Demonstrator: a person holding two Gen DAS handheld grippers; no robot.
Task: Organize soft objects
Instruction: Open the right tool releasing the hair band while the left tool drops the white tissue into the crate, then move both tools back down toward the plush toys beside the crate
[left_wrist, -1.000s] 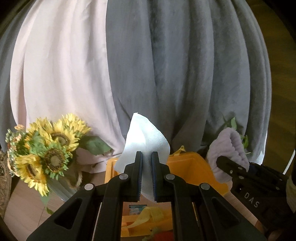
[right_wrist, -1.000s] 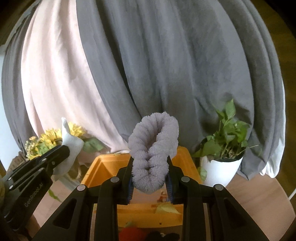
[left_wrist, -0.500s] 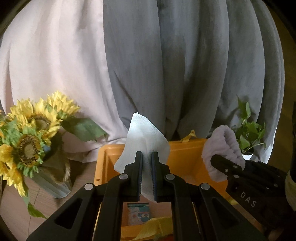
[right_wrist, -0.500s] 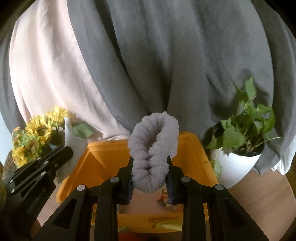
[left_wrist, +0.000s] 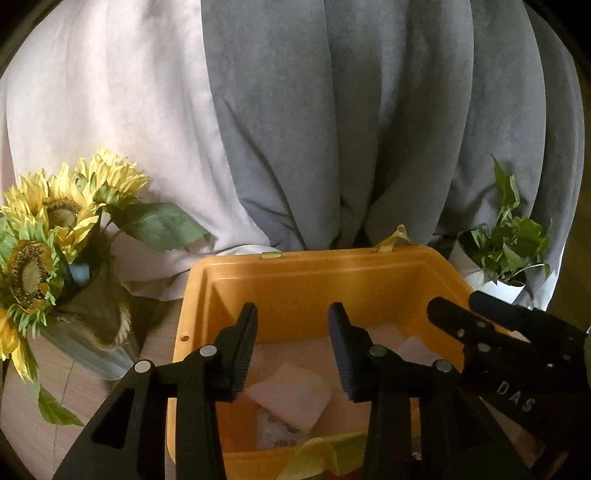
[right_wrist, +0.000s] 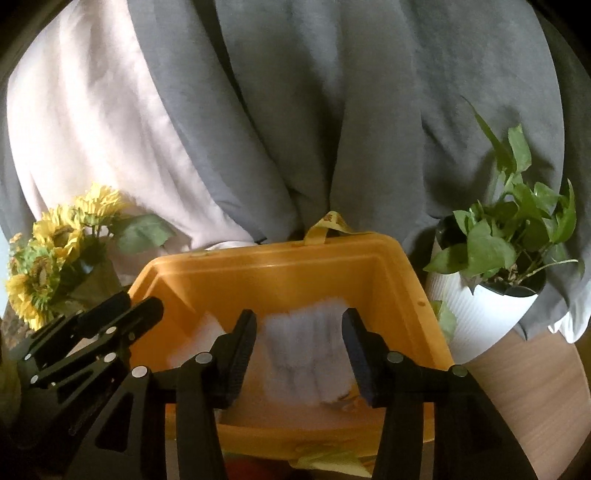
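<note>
The left gripper (left_wrist: 291, 347) fills the lower middle of the left wrist view, its two black fingers (left_wrist: 242, 350) spread wide apart with nothing between the ribbed pads. Both fingers point up and away from the camera, their tips level with each other. The right gripper (left_wrist: 476, 325) shows at the lower right of that same frame, seen from the side, angled toward the upper left.

In the right wrist view the right gripper (right_wrist: 299, 347) sits in the lower middle, fingers (right_wrist: 354, 350) likewise held wide, gripping nothing. The left gripper (right_wrist: 122, 310) enters from the lower left of that frame, angled toward the upper right, its fingers slightly parted.
</note>
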